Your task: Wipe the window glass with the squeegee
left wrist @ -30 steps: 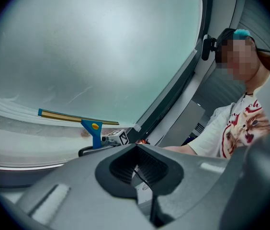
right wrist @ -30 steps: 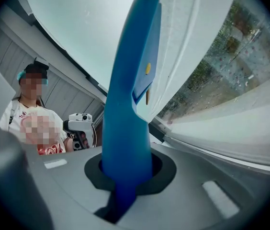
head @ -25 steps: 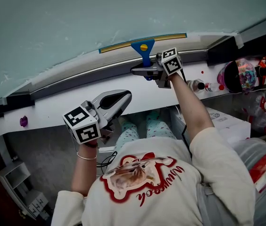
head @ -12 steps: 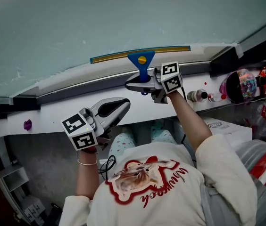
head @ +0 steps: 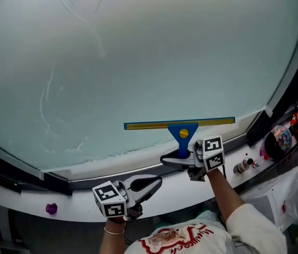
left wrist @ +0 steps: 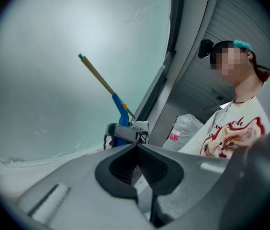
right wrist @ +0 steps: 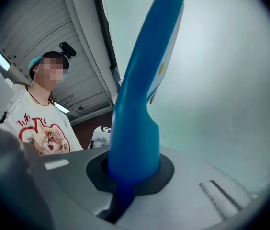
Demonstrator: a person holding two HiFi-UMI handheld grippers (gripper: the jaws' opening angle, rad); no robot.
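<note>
The head view looks from above the person (head: 183, 241), forward and steeply down. The window glass (head: 138, 52) fills it from 9 through 12 to 3 o'clock, with the left gripper (head: 154, 183) and right gripper (head: 176, 160) small near 6 o'clock. The left gripper view rides low behind its own jaws and faces the glass at a slant; the squeegee (head: 182, 133) stands near centre, the person at 3 o'clock. The right gripper view sits hard against the squeegee's handle and looks up along it, glass at 3 o'clock, person at 9 o'clock. All three views share glass and squeegee.
</note>
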